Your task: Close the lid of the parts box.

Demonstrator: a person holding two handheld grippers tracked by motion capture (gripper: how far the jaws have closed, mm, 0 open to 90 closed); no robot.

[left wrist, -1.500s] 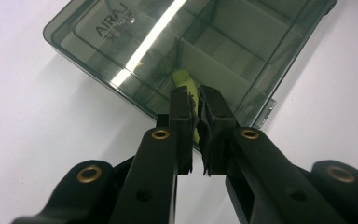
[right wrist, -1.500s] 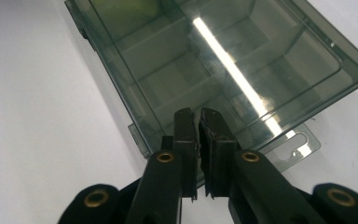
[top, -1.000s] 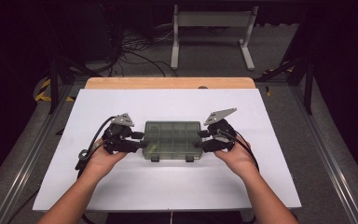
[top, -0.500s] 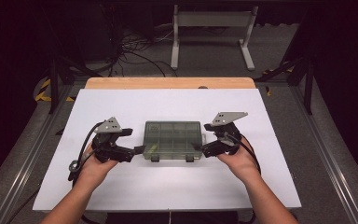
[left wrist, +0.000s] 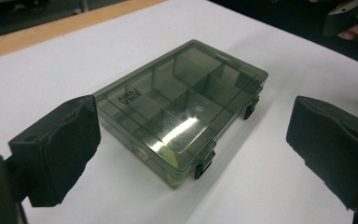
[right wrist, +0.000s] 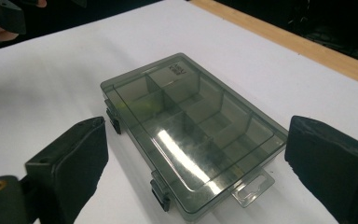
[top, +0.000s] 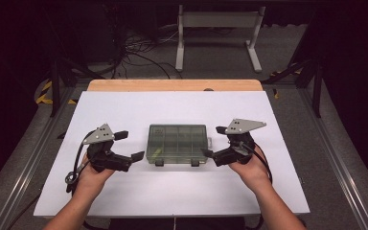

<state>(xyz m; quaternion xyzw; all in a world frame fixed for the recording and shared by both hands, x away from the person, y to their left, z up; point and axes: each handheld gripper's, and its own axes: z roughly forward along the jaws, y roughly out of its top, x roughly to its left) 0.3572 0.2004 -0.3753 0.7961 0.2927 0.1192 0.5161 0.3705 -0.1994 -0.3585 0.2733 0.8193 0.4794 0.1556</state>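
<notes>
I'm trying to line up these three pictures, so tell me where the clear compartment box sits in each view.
High view: the compartment box lies mid-table on the white table, between the two grippers.
Left gripper view: the box sits centre frame, ahead of the open jaws, latches toward lower right.
Right gripper view: the box sits centre frame, hang tab nearest the camera.
Shared landmark: the two black latches on the box's near long side.

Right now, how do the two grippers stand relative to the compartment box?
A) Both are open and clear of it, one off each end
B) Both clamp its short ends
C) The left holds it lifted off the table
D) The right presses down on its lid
A: the left gripper and right gripper have just opened, nothing between their jaws, and the compartment box lies flat on the table between them, untouched.
</notes>
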